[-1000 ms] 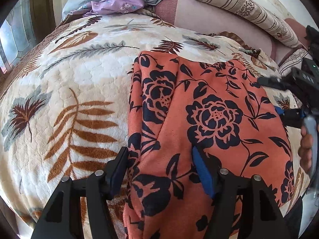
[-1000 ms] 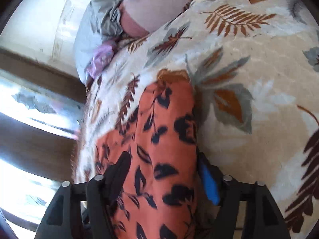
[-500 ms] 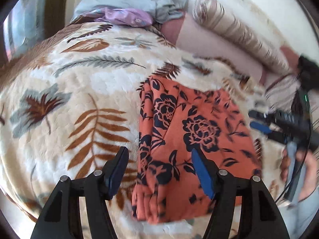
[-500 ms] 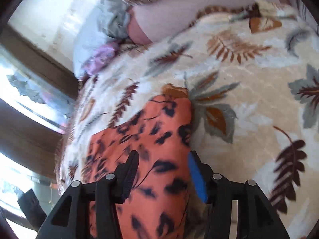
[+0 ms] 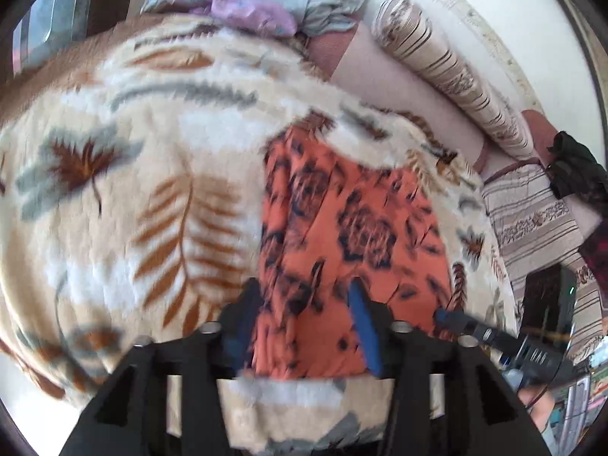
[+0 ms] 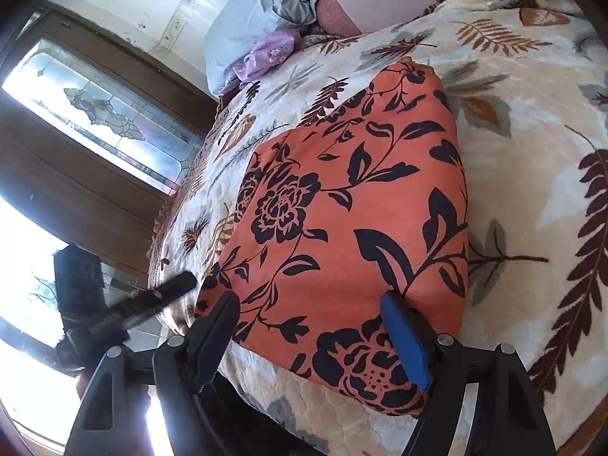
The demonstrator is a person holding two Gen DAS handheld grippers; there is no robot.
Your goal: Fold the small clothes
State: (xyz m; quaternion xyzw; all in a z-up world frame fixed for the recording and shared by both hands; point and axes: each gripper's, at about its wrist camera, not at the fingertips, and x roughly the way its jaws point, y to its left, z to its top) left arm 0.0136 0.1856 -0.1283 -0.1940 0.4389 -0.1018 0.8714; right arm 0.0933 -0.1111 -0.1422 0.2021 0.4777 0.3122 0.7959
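Note:
An orange garment with a black flower print [image 5: 342,228] lies folded flat on the leaf-patterned blanket [image 5: 133,190]; it also shows in the right wrist view [image 6: 353,209]. My left gripper [image 5: 304,319] is open and empty, above the garment's near left part. My right gripper [image 6: 311,326] is open and empty, above the garment's near edge. The right gripper's tip shows in the left wrist view [image 5: 456,319] at the garment's right corner. The left gripper's tip shows in the right wrist view [image 6: 167,292] at the left.
Grey and lilac clothes [image 5: 266,3] are piled at the bed's far end, beside a striped bolster [image 5: 448,68]. A dark garment [image 5: 577,171] lies on a striped cushion at the right. A window with wooden frame [image 6: 95,121] stands left of the bed.
Both grippers have pulled back and up from the garment, so more of it and the bed's near edge shows. The garment stays flat on the blanket.

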